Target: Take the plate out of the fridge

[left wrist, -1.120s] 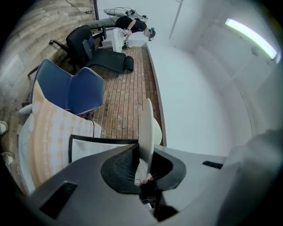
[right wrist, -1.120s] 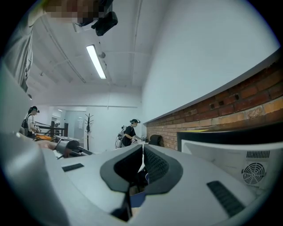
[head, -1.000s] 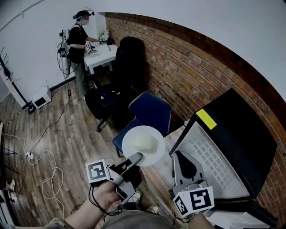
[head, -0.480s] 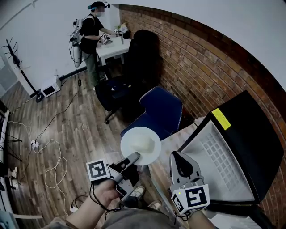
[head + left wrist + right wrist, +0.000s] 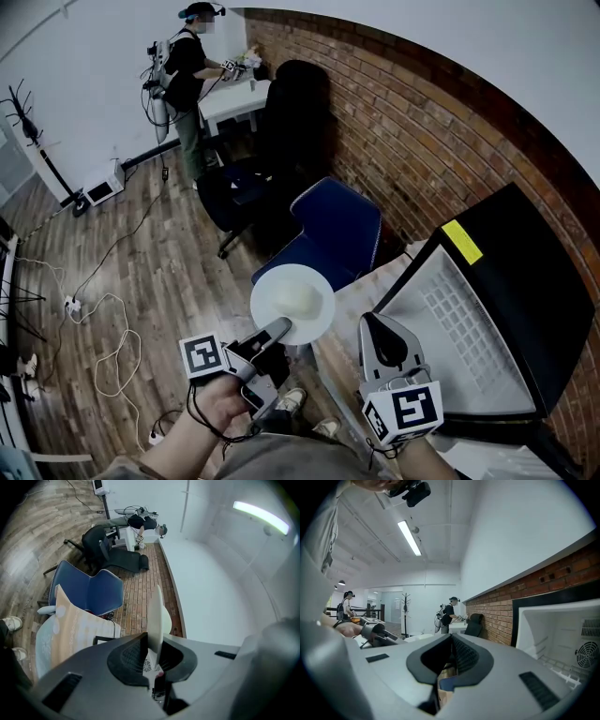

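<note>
My left gripper (image 5: 279,330) is shut on the near rim of a white plate (image 5: 292,302), which it holds level with a pale lump of food on top. Seen edge-on in the left gripper view, the plate (image 5: 155,616) stands up between the two pads of the left gripper (image 5: 152,641). The black fridge (image 5: 539,300) stands at the right, open, with its white inside (image 5: 459,328) showing. Between plate and fridge, my right gripper (image 5: 380,330) hangs shut with nothing in it. In the right gripper view the right gripper (image 5: 451,641) points past the fridge's white inside (image 5: 562,634).
A blue chair (image 5: 336,230) stands just beyond the plate, with a cloth-covered table edge (image 5: 361,286) beside it. A black office chair (image 5: 281,141) and a person (image 5: 187,66) at a white table are farther back. Cables (image 5: 103,328) trail over the wooden floor at the left.
Both grippers and the plate have sunk a little and drifted slightly left. The left gripper's hold on the plate is the same.
</note>
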Demonstrator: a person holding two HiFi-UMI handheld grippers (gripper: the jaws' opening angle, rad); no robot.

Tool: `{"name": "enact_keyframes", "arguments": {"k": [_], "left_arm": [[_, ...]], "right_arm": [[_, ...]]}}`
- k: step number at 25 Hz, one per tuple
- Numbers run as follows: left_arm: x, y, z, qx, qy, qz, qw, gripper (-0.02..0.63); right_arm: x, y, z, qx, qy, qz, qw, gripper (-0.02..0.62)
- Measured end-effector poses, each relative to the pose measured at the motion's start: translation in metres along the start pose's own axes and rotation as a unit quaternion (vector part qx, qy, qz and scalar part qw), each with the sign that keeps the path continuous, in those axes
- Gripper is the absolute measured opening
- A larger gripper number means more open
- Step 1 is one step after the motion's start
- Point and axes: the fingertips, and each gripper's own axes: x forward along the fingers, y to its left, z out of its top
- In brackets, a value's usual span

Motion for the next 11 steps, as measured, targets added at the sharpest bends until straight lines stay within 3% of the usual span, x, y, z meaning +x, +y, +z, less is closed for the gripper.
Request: {"name": "enact_keyframes", "arguments": {"k": [11], "left_arm": [[-0.0052,-0.0062,-0.0020,-0.001,0.005,-0.001,1.0000,0.041]], "right_arm": [[-0.0041,0.0047,0.0047,0.004,-0.004,-0.004,1.000,0.031]]}}
